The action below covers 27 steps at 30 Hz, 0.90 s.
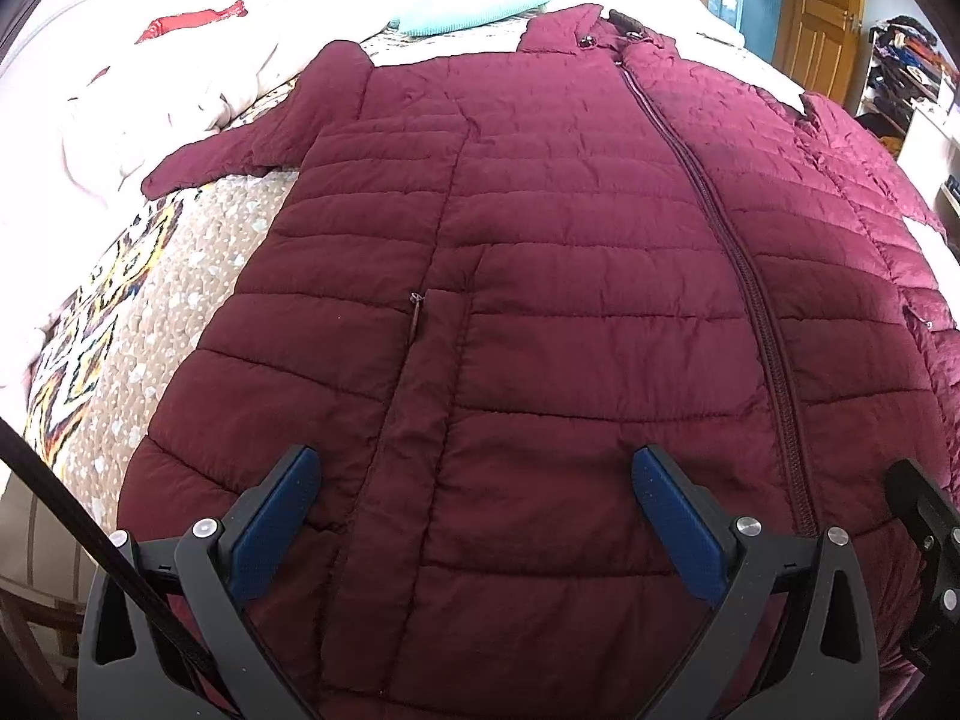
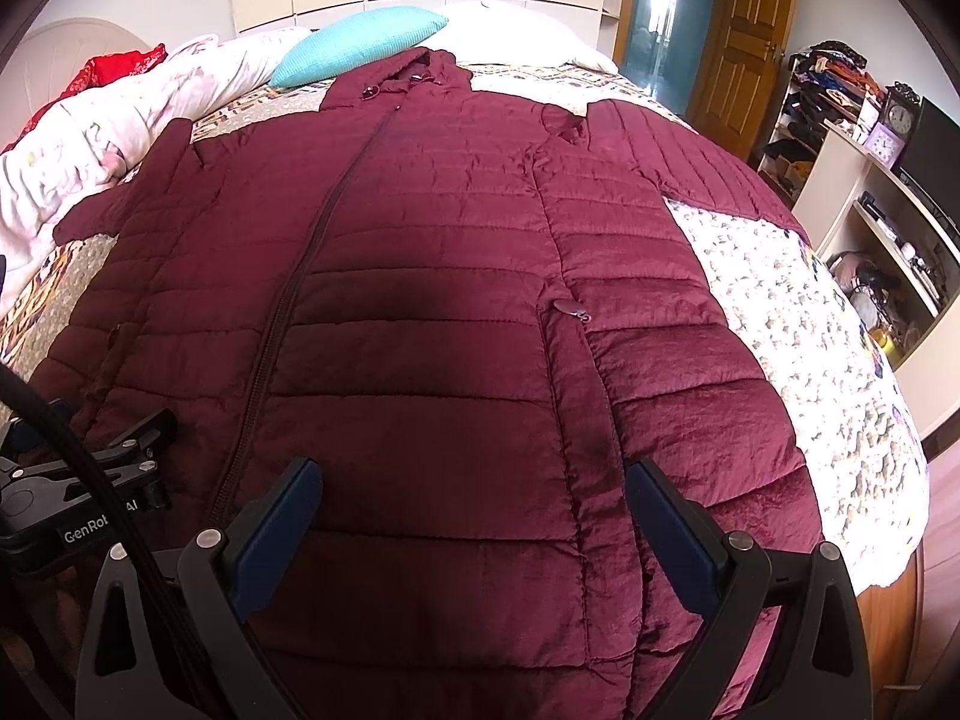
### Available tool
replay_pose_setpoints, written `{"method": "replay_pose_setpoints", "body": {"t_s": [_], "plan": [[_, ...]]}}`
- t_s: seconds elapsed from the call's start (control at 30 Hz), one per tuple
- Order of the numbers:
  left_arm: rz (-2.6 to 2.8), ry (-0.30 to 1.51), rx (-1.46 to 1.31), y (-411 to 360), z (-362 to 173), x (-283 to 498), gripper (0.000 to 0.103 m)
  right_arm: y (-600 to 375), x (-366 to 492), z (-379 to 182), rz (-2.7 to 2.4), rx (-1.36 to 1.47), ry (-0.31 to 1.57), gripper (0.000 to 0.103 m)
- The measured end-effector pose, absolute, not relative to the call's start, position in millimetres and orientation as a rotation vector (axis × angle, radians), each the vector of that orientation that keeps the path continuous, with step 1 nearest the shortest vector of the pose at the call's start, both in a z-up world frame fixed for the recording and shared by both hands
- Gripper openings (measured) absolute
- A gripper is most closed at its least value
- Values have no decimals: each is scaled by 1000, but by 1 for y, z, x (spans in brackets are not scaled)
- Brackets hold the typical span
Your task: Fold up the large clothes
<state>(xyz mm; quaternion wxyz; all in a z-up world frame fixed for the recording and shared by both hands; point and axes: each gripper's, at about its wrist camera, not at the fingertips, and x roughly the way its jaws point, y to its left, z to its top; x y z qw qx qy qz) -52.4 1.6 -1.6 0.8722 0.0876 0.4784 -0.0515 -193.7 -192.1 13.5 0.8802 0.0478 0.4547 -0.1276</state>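
A long maroon quilted coat [image 1: 540, 276] lies flat and zipped on the bed, hood at the far end, sleeves spread to both sides; it also fills the right wrist view [image 2: 432, 312]. My left gripper [image 1: 474, 468] is open and empty, hovering over the coat's lower left half near the hem. My right gripper [image 2: 471, 480] is open and empty over the lower right half, just right of the zipper [image 2: 282, 330]. The left gripper's body shows at the left edge of the right wrist view [image 2: 90, 480].
The bed has a patterned quilt [image 2: 798, 324]. A teal pillow [image 2: 360, 42], a bunched white duvet [image 2: 90, 138] and a red cloth [image 2: 114, 69] lie at the head. Shelves with clutter [image 2: 870, 180] and a wooden door [image 2: 744, 30] stand to the right.
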Motion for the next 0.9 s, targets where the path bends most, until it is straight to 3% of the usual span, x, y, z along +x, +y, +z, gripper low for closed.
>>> {"method": "replay_pose_setpoints", "body": {"t_s": [0.43,0.9], "plan": [[-102,1033,154,5,2,-48,103,-194,-196,13,-261,104,945,103],[-103,917,101,31,62,-62,99,-198,-196,20,-280,85,946,103]]}}
